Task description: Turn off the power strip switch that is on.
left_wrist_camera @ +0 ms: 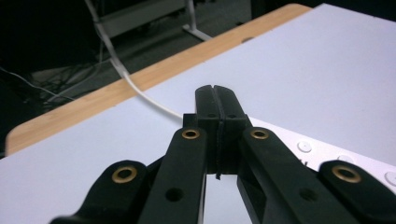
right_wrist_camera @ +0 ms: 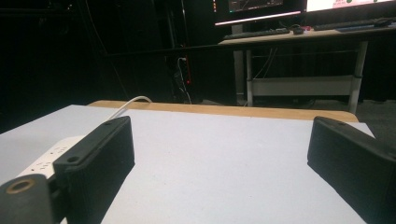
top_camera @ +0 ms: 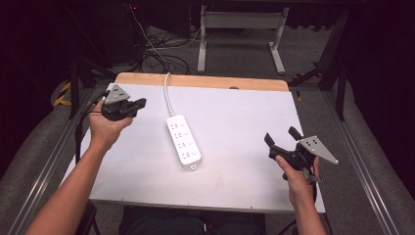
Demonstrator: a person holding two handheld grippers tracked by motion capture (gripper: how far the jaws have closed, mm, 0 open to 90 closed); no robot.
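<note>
White rectangular surface (top_camera: pixel 235 147) with a light wooden strip along far edge (top_camera: pixel 205 81). White plastic four-outlet power strip (top_camera: pixel 183 142) flat on surface, left of centre, long axis running roughly near-to-far, slightly angled. White cord (top_camera: pixel 166 95) off its far end, curving over the wooden edge and down toward the floor.

Left black two-jaw claw (top_camera: pixel 139 104) held in left hand (top_camera: pixel 110 125) above far-left corner of surface, grey three-cornered plate on top, tip aimed right toward the power strip. Well apart from strip, not touching. In left gripper view: claw (left_wrist_camera: pixel 216 95) pressed together, jaws meeting flush, nothing between them; power strip (left_wrist_camera: pixel 327 149) low right past the jaws, cord (left_wrist_camera: pixel 140 91) arcing to the wooden edge.

Right black two-jaw claw (top_camera: pixel 281 135) held in right hand (top_camera: pixel 298 178) at right side near the edge of surface, grey plate on top, above surface. Spread wide, nothing pinched. In right gripper view: claw (right_wrist_camera: pixel 219 144) with jaws far apart at both sides, bare surface between; corner of power strip (right_wrist_camera: pixel 46 158) behind left jaw, cord (right_wrist_camera: pixel 128 103) beyond.

Dark room past surface: grey-legged desk frame (top_camera: pixel 240 29), tangled cables on floor (top_camera: pixel 156 54), monitors and keyboard (right_wrist_camera: pixel 261 33) on another desk.
</note>
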